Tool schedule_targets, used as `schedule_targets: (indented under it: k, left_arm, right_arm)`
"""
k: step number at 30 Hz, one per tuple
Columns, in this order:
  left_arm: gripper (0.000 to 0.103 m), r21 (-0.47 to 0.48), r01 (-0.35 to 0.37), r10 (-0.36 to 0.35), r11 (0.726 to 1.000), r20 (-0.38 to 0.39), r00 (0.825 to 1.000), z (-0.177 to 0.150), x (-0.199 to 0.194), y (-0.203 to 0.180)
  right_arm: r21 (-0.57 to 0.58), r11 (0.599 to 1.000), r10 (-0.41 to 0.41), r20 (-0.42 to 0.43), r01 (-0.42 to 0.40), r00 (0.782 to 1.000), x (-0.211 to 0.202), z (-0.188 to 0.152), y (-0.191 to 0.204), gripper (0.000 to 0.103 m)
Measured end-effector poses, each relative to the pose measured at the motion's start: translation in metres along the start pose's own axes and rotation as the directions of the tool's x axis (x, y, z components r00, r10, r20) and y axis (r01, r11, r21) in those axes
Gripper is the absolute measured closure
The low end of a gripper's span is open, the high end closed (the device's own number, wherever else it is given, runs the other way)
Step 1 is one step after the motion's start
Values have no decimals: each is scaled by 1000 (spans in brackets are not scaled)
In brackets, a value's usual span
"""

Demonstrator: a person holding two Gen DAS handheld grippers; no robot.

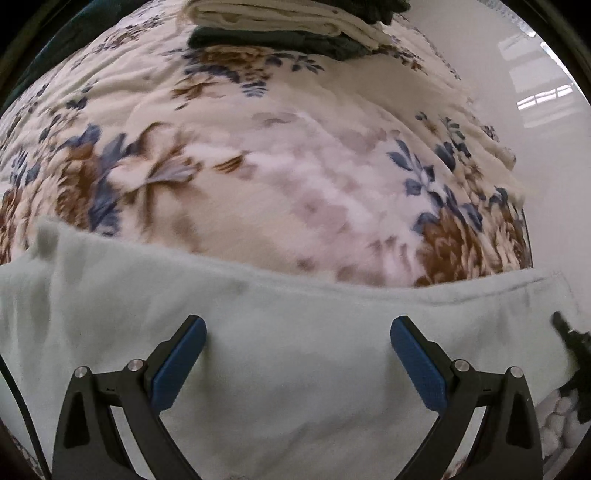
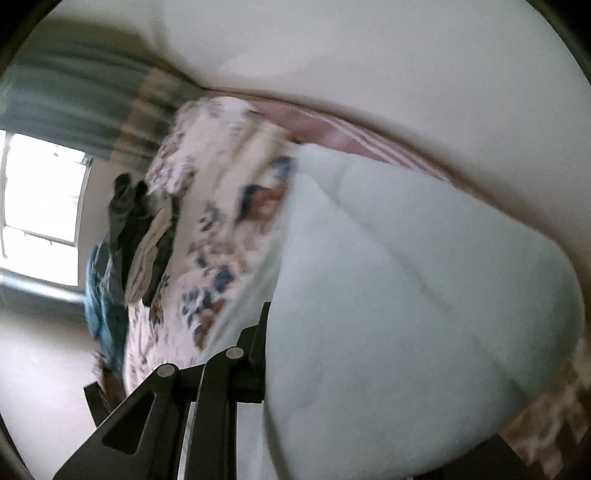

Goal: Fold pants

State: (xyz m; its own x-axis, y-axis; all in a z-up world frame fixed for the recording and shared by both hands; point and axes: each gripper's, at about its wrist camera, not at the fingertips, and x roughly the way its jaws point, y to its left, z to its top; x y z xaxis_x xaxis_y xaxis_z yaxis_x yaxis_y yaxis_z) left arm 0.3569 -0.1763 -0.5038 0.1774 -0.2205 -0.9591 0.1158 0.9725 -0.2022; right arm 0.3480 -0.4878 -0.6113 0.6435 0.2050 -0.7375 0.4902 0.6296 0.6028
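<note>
Floral bedding covers the work surface, a bed set against a pale wall, with a window at the left of the right wrist view.

Item under task: the pants, pale mint and soft-piled, lie across the near edge of the bedding. In the left wrist view their long axis runs left to right, the far edge forming a nearly straight line across the blanket.

Left gripper: jaws spread wide, pointing steeply down over the middle of the garment. The blue pads stand apart with cloth between and beneath them; no pinch is evident.

Right gripper: one black finger shows and the garment drapes over the rest. The jaws appear drawn nearly together on a fold of the pants, which bulges across the right of that view. The picture is blurred. A dark tip at the right end of the garment in the left view is probably this gripper.

Judgement: the right hand has the right end, and the fold would run along the long axis toward the left.

Beyond: a stack of folded garments lies at the far edge of the bed, well apart from the pants.
</note>
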Motion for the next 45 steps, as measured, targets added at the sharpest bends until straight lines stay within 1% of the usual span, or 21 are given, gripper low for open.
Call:
schedule_targets:
  k: [2,5,9,13,16,19,21,23,26,29,30,31,33,35,36,38,39,40,42,44,45]
  left_arm:
    - [1,-10,18,-19,1000,-9,1000,-7,-7,16]
    - [1,-11,-5,5,1000,-18,1000,-15,-21,48]
    - [1,-43,-34,34,998,-17,999,-27,-50,108]
    - [1,-132,-80,81,988,1,997,-47,-88,193]
    - [1,-202,-107,111,973,8,994,-59,-107,246]
    - [1,-274,-139,145,952,0,989,-74,-120,297]
    - [1,-307,-143,150,941,-1,989,-80,-124,317]
    - [1,-336,-142,152,931,5,988,-84,-128,334]
    - [1,-350,-126,143,928,21,990,-82,-132,343]
    - [1,-351,-105,125,931,36,991,-76,-134,343]
    - [1,-351,-97,118,931,39,992,-74,-134,343]
    - [1,-353,-87,108,932,41,993,-72,-133,343]
    - [1,-371,-34,55,928,46,997,-64,-131,340]
    - [1,-391,25,-9,920,42,999,-58,-128,334]
    - [1,-398,48,-36,916,39,999,-56,-126,329]
    - [1,-408,97,-95,908,26,995,-49,-122,314]
    - [1,-406,116,-120,907,16,993,-47,-119,306]
    - [1,-406,134,-143,904,8,990,-46,-117,298]
    - [1,-395,189,-216,899,-26,976,-41,-107,277]
    - [1,-362,219,-257,906,-60,965,-38,-97,258]
    - [1,-337,213,-255,917,-85,963,-36,-92,247]
  right_arm:
    - [-94,995,-39,34,42,999,-16,-12,40,81]
    - [-217,972,-80,76,95,994,-32,-36,104,81]
    - [-376,913,-127,100,156,987,-27,-85,192,81]
    - [-569,804,-175,55,175,983,24,-170,276,81]
    - [-730,660,-241,20,179,970,90,-261,324,81]
    - [-830,536,-292,-11,154,956,139,-339,344,82]
    - [-886,431,-333,21,172,943,160,-387,353,82]
    - [-903,392,-330,39,175,943,158,-416,350,82]
    - [-933,304,-332,83,190,940,157,-443,357,81]
    - [-943,267,-343,101,200,934,159,-444,357,81]
    - [-946,264,-345,91,189,934,163,-441,360,76]
    - [-951,267,-352,56,157,934,165,-437,362,71]
    - [-957,286,-359,-51,58,932,158,-433,365,43]
    - [-948,316,-322,-144,-37,936,134,-433,362,27]
    - [-936,344,-301,-185,-75,935,120,-432,359,27]
    - [-885,444,-270,-280,-139,921,100,-423,349,27]
    - [-831,540,-259,-312,-131,914,89,-410,339,27]
    - [-775,617,-245,-351,-134,904,85,-400,330,27]
    - [-540,831,-156,-454,-132,877,77,-369,297,27]
    - [-314,944,-69,-495,-104,866,77,-348,266,27]
    - [-170,981,-12,-513,-88,858,79,-338,247,27]
